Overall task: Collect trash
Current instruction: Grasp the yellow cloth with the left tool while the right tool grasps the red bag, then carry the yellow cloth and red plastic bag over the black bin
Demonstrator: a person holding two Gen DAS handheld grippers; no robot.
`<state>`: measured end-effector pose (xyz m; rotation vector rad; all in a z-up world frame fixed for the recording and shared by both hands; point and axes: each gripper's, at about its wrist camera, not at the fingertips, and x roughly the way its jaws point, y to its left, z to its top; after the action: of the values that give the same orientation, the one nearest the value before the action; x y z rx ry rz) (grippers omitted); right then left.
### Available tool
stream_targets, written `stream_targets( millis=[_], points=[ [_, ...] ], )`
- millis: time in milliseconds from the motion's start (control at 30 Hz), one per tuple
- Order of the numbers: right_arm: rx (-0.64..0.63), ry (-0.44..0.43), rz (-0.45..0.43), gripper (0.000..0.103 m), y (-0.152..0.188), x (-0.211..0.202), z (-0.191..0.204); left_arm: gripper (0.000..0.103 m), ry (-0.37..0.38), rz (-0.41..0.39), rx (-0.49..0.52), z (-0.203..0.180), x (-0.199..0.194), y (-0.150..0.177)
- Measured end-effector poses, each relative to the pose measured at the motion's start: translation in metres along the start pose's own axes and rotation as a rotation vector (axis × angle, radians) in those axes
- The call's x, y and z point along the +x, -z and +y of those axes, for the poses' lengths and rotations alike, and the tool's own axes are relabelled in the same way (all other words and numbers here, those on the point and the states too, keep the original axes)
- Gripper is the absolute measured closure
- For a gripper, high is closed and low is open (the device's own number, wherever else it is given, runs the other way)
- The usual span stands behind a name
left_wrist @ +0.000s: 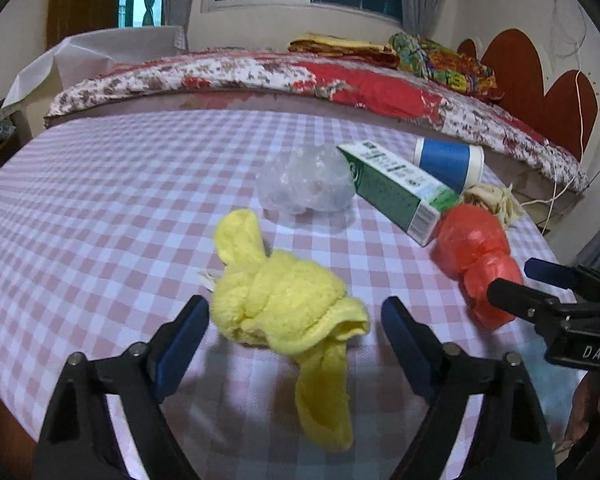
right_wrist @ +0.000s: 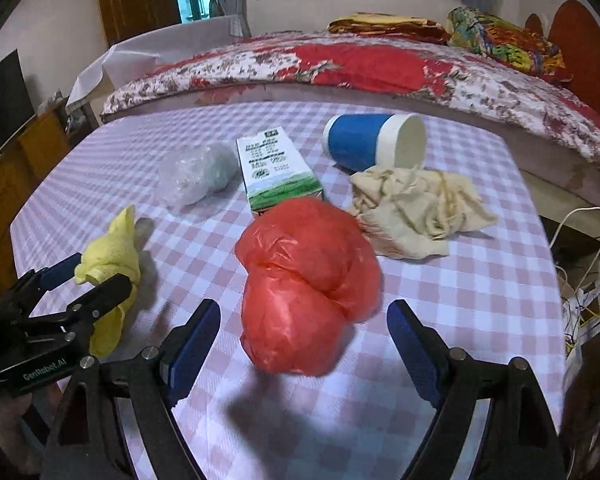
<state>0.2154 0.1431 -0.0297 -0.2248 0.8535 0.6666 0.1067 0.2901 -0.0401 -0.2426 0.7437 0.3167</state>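
A: Two tools, both spread wide. The left tool [left_wrist: 295, 322] has the yellow cloth [left_wrist: 288, 304] sitting between its fingers, not pinched.

B: And the right tool [right_wrist: 304, 322]?

A: Same deal, fingers either side of the red plastic bag [right_wrist: 306, 276] without squeezing it. From that bag, the green carton [right_wrist: 274, 170] touches it at 12 o'clock, the beige rag [right_wrist: 416, 210] is at 2, the blue cup [right_wrist: 374, 142] lies tipped over behind the rag, and the clear plastic wad [right_wrist: 196, 174] is at 10, all on the checkered surface [right_wrist: 480, 280]
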Motion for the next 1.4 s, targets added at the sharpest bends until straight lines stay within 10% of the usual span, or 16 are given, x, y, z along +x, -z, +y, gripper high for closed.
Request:
stream_targets(
  millis=[400,1400],
  points=[
    [-0.011,0.007,0.013,0.067,0.005,0.013,0.004,0.044,0.05,-0.029,-0.017,0.0,0.0,0.001],
    [0.098,0.117,-0.147,0.07,0.069,-0.114,-0.073,0.046,0.225,-0.062,0.18,-0.121,-0.058,0.031]
  ],
)
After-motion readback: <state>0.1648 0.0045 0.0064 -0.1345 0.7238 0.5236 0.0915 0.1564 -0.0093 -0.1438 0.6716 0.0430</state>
